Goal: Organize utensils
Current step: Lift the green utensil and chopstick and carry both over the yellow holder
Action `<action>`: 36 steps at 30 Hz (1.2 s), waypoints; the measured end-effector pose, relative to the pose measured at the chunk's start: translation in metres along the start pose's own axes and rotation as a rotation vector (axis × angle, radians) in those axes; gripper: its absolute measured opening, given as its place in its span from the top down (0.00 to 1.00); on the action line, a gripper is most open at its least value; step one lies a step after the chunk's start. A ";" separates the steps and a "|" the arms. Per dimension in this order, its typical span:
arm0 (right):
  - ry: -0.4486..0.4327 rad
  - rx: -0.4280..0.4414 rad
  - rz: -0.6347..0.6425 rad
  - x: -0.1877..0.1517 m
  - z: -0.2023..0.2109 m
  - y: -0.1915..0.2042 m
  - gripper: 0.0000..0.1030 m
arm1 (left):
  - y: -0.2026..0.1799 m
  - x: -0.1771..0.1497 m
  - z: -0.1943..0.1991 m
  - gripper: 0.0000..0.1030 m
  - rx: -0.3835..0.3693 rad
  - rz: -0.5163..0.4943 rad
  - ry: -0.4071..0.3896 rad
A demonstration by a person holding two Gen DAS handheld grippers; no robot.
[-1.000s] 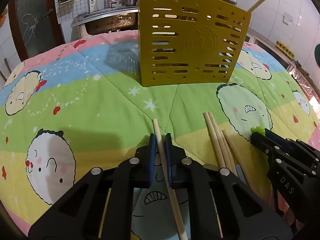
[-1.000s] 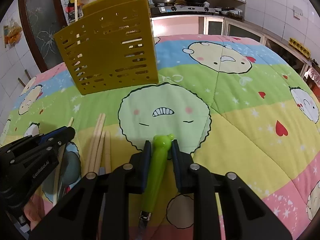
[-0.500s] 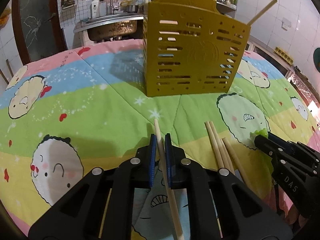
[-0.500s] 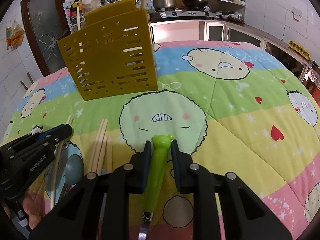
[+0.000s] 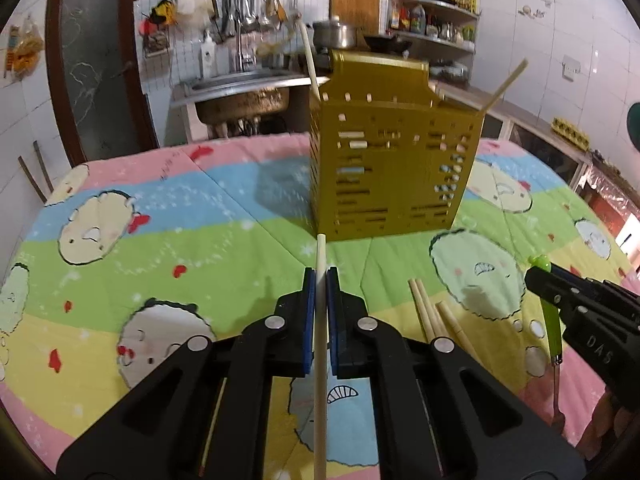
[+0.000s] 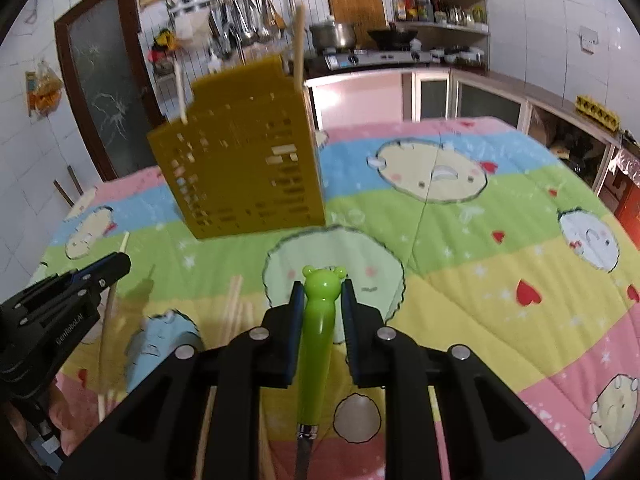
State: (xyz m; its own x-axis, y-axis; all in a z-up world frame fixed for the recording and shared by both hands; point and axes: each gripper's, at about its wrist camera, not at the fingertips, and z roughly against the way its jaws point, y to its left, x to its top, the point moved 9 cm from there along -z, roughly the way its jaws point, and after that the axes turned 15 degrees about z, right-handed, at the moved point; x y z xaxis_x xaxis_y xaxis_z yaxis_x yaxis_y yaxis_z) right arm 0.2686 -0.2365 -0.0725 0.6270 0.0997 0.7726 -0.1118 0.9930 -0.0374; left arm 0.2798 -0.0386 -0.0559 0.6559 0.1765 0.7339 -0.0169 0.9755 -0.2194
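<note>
Left gripper (image 5: 320,276): fingers clamped on a single chopstick (image 5: 321,344), blue pads pressed to both sides of it. The stick runs straight up the middle of the left wrist view, its tip poking out just past the fingertips toward the base of the holder (image 5: 394,160).

Right gripper (image 6: 319,292): fingers clamped on a green utensil (image 6: 318,344), the handle topped by a small bear-shaped head that sticks out just beyond the fingertips. A metal neck shows below the handle; the working end is hidden under the gripper, so I cannot tell what kind of utensil it is. In the left wrist view the same gripper sits at the right edge, the green handle hanging down from it.

Holder: yellow, slotted, upright on the desk, well ahead of both grippers. Two chopsticks already stand in it, one leaning out at each upper corner.

Desk covered by a quilt (image 6: 460,240) in pink, blue, green and yellow bands with cartoon faces. Loose chopsticks (image 5: 432,314) lie on it between the two grippers, side by side, a little splayed.

Part of a hand (image 6: 60,420) shows under the left gripper in the right wrist view.

Background: kitchen wall with hanging tools, sink, stove with a pot (image 5: 334,34). Some blur in both views.
</note>
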 end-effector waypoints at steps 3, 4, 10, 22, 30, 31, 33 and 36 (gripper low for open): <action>-0.056 -0.009 0.010 0.010 0.017 -0.001 0.82 | 0.001 0.006 0.018 0.96 -0.010 0.007 -0.042; -0.083 -0.011 0.014 0.013 0.025 -0.001 0.82 | 0.003 0.008 0.025 0.96 -0.016 0.010 -0.059; -0.192 -0.036 0.044 0.024 0.060 0.002 0.82 | 0.013 0.013 0.062 0.96 -0.046 0.027 -0.146; -0.318 -0.075 0.079 0.016 0.109 0.012 0.82 | 0.031 0.009 0.123 0.95 -0.092 0.062 -0.277; -0.381 -0.096 0.096 0.023 0.127 0.013 0.82 | 0.030 0.015 0.142 0.96 -0.103 0.069 -0.342; -0.387 -0.097 0.094 0.025 0.128 0.012 0.82 | 0.029 0.017 0.144 0.96 -0.103 0.070 -0.351; -0.394 -0.097 0.091 0.029 0.128 0.012 0.82 | 0.028 0.023 0.145 0.96 -0.106 0.074 -0.361; -0.398 -0.093 0.085 0.036 0.124 0.010 0.82 | 0.026 0.034 0.142 0.96 -0.107 0.083 -0.370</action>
State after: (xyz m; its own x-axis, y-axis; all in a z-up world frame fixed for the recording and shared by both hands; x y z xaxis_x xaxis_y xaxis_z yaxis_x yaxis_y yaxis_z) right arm 0.1946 -0.2305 0.0339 0.2693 0.1674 0.9484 -0.0685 0.9856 -0.1546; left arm 0.1944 0.0120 0.0550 0.3387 0.3093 0.8886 0.0333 0.9399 -0.3398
